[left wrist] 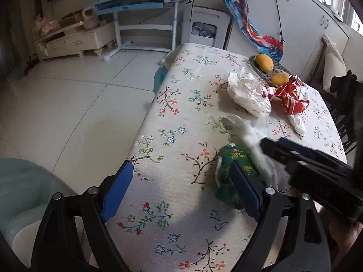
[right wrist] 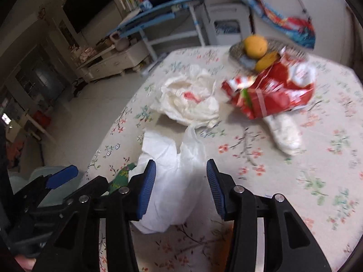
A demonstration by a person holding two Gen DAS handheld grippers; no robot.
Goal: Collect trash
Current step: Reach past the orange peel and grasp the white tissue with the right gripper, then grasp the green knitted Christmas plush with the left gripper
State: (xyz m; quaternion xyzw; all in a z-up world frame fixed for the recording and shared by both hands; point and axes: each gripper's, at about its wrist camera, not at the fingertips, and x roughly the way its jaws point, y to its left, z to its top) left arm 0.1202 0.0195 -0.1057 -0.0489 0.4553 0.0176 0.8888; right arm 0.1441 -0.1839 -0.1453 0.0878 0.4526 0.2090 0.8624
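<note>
Right gripper (right wrist: 181,188) part open over white bag (right wrist: 172,181); bag between pads, not pinched. Left gripper (left wrist: 181,192) wide open, empty, at near left table (left wrist: 181,113) edge; right pad just beside green wrapper (left wrist: 229,165), contact unclear. Trash farther out on floral cloth: crumpled white paper (right wrist: 192,99) mid-table, red wrapper (right wrist: 272,90) to its right, small white wad (right wrist: 285,133) nearer, below red wrapper. Basket (left wrist: 281,68) with two yellow fruits (left wrist: 264,62) at far right, touching red wrapper. Right view blurred.
</note>
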